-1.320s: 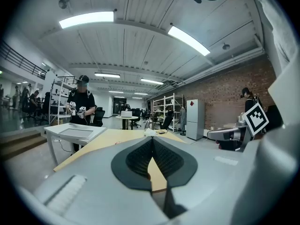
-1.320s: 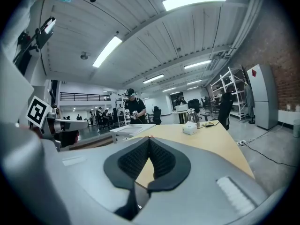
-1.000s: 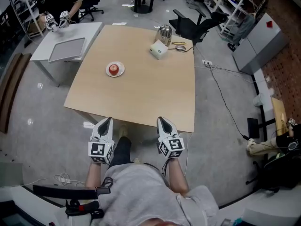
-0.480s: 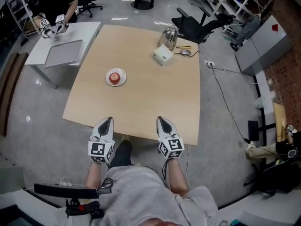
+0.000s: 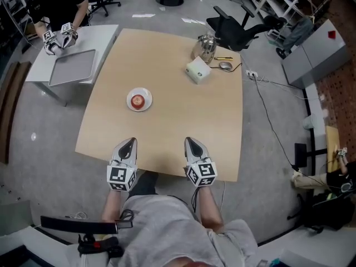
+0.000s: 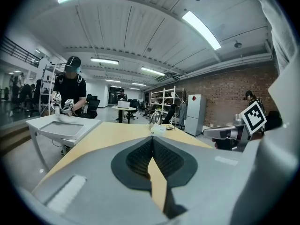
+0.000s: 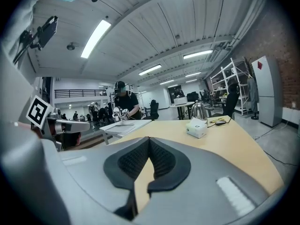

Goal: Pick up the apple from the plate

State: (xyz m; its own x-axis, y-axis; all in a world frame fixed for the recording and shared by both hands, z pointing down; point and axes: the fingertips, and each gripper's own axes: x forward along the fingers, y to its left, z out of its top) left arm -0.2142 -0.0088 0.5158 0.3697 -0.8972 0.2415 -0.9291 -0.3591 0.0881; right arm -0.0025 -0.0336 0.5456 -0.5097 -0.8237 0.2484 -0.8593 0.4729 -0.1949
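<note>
One apple [image 5: 138, 99], apparently whole, resting on plate [image 5: 148, 105].

No word, number or brand can be read. The only signs are black-and-white square markers [image 5: 117, 176] on the cubes of the left gripper [image 5: 129, 142] and right gripper [image 5: 189, 141], and a red diamond [image 5: 332, 35] on the grey cabinet [image 5: 311, 60].

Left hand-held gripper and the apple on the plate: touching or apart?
Apart. The head view shows bare tabletop between the left hand-held gripper and the apple.
</note>
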